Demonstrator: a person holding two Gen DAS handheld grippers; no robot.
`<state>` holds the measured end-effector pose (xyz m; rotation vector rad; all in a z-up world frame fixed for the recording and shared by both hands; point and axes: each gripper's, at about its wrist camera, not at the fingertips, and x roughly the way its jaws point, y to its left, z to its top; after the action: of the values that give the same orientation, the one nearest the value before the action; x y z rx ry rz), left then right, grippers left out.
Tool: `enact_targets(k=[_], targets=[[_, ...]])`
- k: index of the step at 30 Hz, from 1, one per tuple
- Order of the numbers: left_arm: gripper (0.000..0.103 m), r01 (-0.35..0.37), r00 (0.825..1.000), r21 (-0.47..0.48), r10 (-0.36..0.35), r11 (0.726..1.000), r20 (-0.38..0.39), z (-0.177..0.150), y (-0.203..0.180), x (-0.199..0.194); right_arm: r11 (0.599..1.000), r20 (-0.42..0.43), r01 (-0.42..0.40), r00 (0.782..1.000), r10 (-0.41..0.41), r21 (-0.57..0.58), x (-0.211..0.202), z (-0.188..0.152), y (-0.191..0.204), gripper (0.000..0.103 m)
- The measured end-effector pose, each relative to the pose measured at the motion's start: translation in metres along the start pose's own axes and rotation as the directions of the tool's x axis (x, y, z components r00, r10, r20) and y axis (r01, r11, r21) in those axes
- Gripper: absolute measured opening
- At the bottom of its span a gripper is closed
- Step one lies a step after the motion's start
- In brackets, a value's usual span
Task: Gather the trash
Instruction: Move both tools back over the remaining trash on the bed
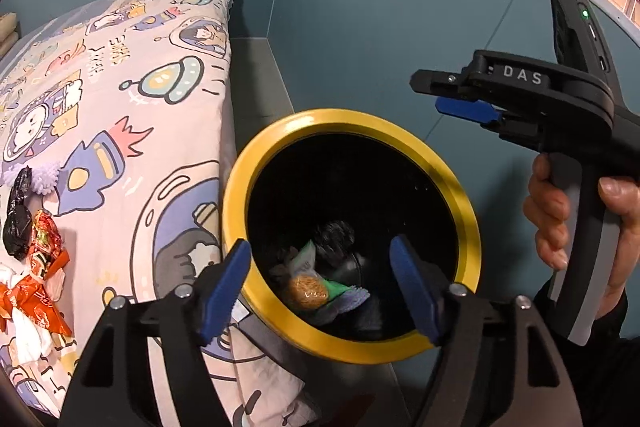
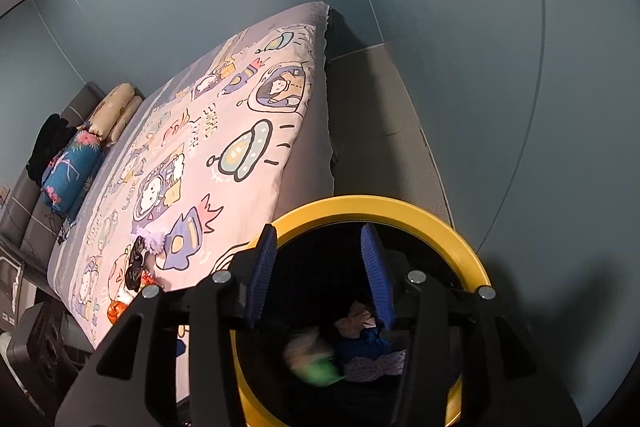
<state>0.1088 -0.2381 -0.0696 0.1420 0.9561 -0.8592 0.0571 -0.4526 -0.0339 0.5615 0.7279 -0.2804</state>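
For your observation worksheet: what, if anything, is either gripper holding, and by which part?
Nothing is held. The left gripper and right gripper are both open and empty above the yellow-rimmed black trash bin.

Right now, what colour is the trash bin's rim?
Yellow. The trash bin's rim rings a black interior, clearest in the left wrist view.

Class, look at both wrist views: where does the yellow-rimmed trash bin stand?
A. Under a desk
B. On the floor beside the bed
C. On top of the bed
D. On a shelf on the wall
B: the yellow-rimmed trash bin stands on the grey floor right against the side of the bed.
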Motion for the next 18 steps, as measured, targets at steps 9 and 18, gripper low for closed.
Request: enact_targets(k=[9,18], targets=[[0.086,-0.04,0.999,-0.11,0.044,0.993,0.032,0.005,0.03,-0.015,0.999,-0.011,-0.039,0.999,0.039,-0.025,-0.001,-0.003,0.008,0.046],[0.091,-0.108,0.991,-0.159,0.119,0.981,0.06,0.01,0.052,-0.031,0.99,-0.046,-0.127,0.991,0.124,-0.059,0.005,-0.01,0.02,0.053]])
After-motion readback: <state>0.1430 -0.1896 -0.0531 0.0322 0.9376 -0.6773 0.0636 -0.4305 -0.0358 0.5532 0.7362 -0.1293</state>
